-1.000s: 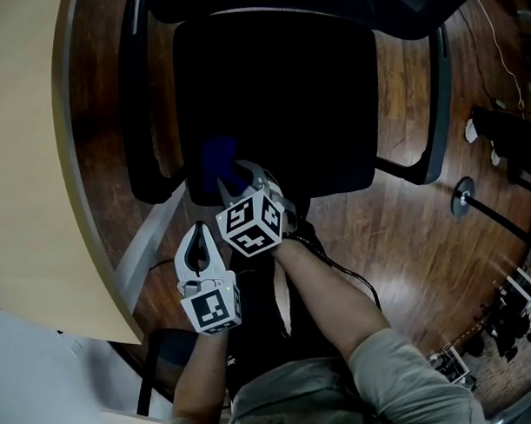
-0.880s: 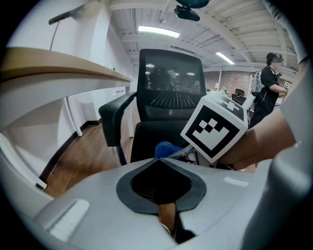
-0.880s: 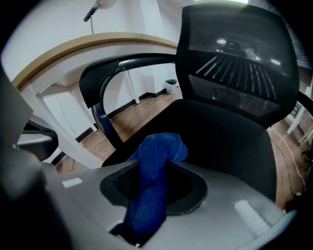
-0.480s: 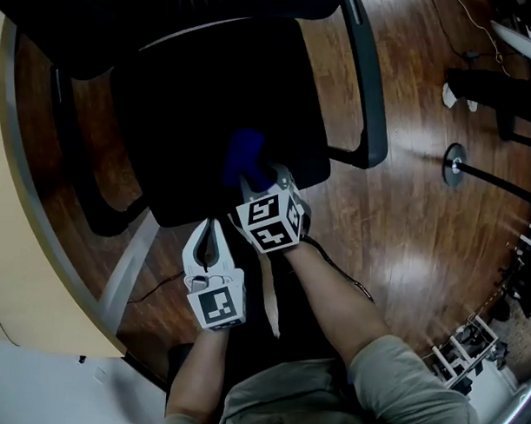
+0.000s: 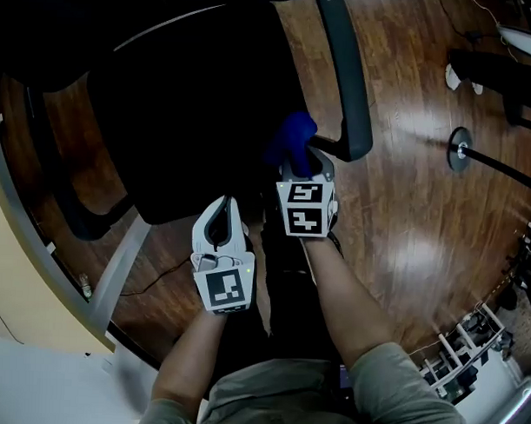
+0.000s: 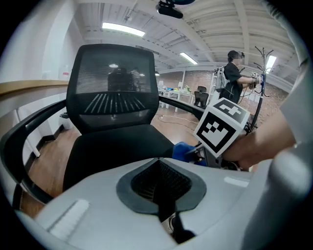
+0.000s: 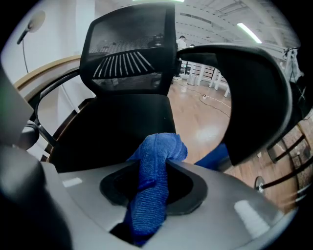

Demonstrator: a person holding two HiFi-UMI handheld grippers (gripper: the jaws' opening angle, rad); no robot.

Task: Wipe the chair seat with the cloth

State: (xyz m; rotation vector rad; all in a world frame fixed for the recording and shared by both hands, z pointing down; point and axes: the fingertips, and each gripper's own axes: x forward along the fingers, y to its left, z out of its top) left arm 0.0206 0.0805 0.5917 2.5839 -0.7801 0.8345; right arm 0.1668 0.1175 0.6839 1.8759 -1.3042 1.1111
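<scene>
The black chair seat [image 5: 190, 117] fills the upper left of the head view. A blue cloth [image 5: 290, 136] lies bunched at the seat's front right corner, close to the right armrest [image 5: 344, 70]. My right gripper [image 5: 298, 160] is shut on the cloth, which in the right gripper view [image 7: 154, 190] runs up between the jaws and folds over the seat [image 7: 122, 122]. My left gripper [image 5: 222, 207] hovers off the seat's front edge, jaws together with nothing in them [image 6: 159, 163]. In the left gripper view the cloth [image 6: 183, 150] shows beside the right gripper's marker cube [image 6: 222, 127].
The mesh backrest [image 6: 112, 88] rises behind the seat. The left armrest [image 5: 75, 200] curves at the left, with a pale desk edge [image 5: 3, 267] beyond it. Wooden floor [image 5: 405, 212] lies to the right with a round stand base [image 5: 459, 148]. A person [image 6: 234, 73] stands far back.
My right gripper has dragged the cloth along the seat's front from the left part to the right corner by the armrest. The left gripper has followed to the right, jaws unchanged.
</scene>
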